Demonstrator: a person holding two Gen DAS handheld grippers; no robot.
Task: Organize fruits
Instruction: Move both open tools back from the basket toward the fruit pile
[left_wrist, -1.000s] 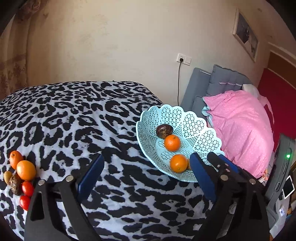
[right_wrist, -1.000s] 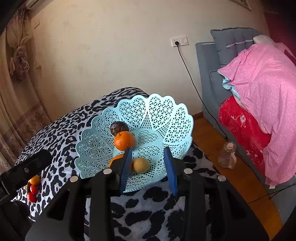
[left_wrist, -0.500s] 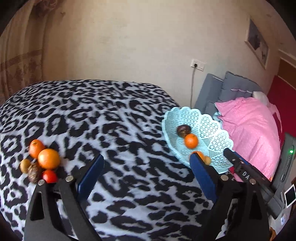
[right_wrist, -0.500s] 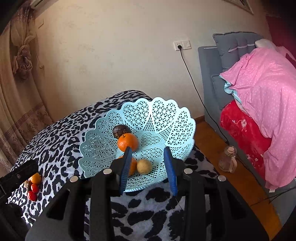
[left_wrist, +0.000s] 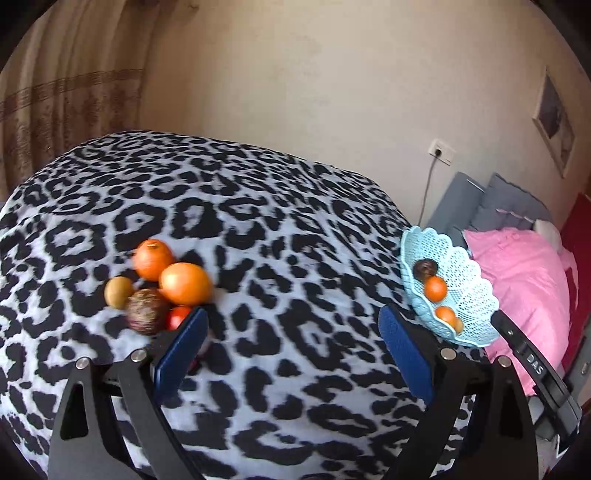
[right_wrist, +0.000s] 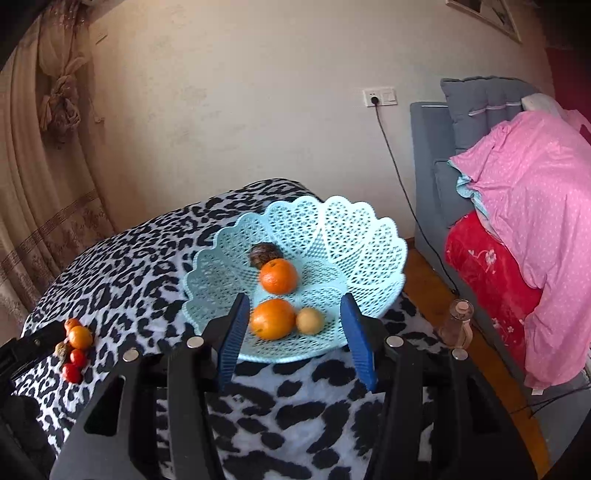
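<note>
A light-blue lattice basket (right_wrist: 332, 229) stands on the leopard-print cloth (right_wrist: 122, 258) and holds two oranges (right_wrist: 273, 319), a dark fruit (right_wrist: 264, 254) and a small yellow fruit (right_wrist: 310, 321). My right gripper (right_wrist: 294, 301) hovers at the basket's near rim, jaws opening, and the pads press on nothing. Loose fruit lies in a pile: two oranges (left_wrist: 184, 282), a yellow-brown fruit (left_wrist: 118, 291), a dark round fruit (left_wrist: 147, 310) and a red tomato (left_wrist: 179, 315). My left gripper (left_wrist: 291, 325) is open wide and empty, its left finger beside the tomato. The basket (left_wrist: 469, 295) sits to its right.
A grey sofa (right_wrist: 432, 155) with a pink blanket (right_wrist: 535, 206) stands right of the table. A bottle (right_wrist: 458, 325) is on the wooden floor by the table's edge. A cable hangs from the wall socket (right_wrist: 378, 96). Curtains (right_wrist: 37, 147) hang at the left.
The left gripper has swung left toward the loose fruit pile, which now lies beside its left finger. The right gripper's jaws have widened in front of the basket.
</note>
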